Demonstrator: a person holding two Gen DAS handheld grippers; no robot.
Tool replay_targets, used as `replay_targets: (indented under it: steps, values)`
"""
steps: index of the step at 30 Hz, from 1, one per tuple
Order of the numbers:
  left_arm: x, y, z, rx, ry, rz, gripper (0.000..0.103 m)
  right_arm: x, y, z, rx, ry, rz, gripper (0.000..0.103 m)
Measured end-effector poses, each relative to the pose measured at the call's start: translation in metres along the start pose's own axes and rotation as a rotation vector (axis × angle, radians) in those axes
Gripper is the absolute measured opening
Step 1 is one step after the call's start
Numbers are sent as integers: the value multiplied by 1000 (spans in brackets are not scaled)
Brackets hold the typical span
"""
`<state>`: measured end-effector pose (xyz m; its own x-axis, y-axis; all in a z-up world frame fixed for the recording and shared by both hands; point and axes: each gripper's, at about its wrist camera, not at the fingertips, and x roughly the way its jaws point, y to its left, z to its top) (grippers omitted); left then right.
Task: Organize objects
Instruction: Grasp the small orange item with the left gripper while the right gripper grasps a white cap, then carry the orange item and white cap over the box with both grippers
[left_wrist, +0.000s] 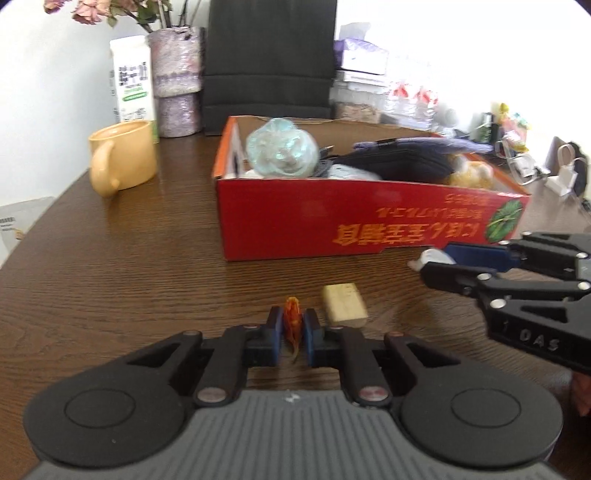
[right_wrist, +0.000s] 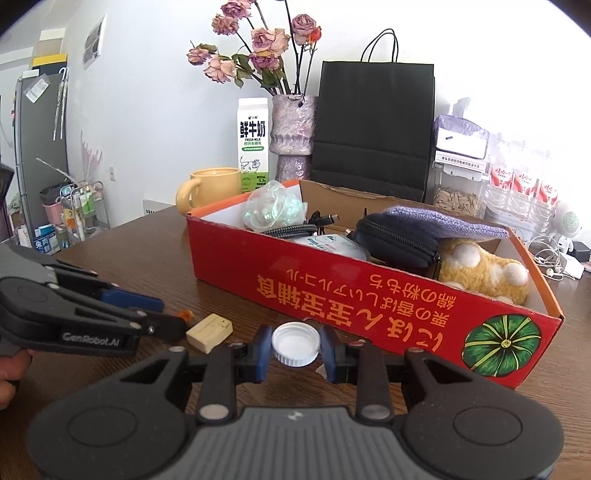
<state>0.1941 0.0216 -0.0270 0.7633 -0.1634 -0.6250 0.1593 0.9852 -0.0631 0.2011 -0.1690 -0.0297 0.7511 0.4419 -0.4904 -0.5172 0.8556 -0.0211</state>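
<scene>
On the dark wooden table (left_wrist: 122, 258), in front of the red cardboard box (left_wrist: 332, 218), each gripper is closed on a small item.

The left gripper (left_wrist: 294, 330) has its blue pads pressed together on a thin orange scrap (left_wrist: 293, 321), which stands on edge between them with its long axis running straight ahead, toward the box. Just beside it to the right lies a pale yellow block (left_wrist: 344, 305), flat on the table, its long side angled slightly away from the gripper. The right gripper (right_wrist: 295, 345) is clamped on a white bottle cap (right_wrist: 295, 342), open side facing up, held just short of the box's front wall. The box holds a crumpled clear bag (right_wrist: 275, 208), a black zip pouch (right_wrist: 397, 238), a purple cloth (right_wrist: 443, 221) and a yellow plush toy (right_wrist: 480, 269).
</scene>
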Motion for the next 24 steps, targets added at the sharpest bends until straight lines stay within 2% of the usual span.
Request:
replay_targets:
  steps: [5,16,24]
  values:
    - [-12,-5,8,-6,-83,13,13,-10,1,0,0,-38,7,27]
    - [-25,-27,71,16,-271,10,13,-34,-15,34,-3,-177,-30,27]
    - [-5,-42,114,13,-328,13,13,-26,-42,75,3,-241,-95,27]
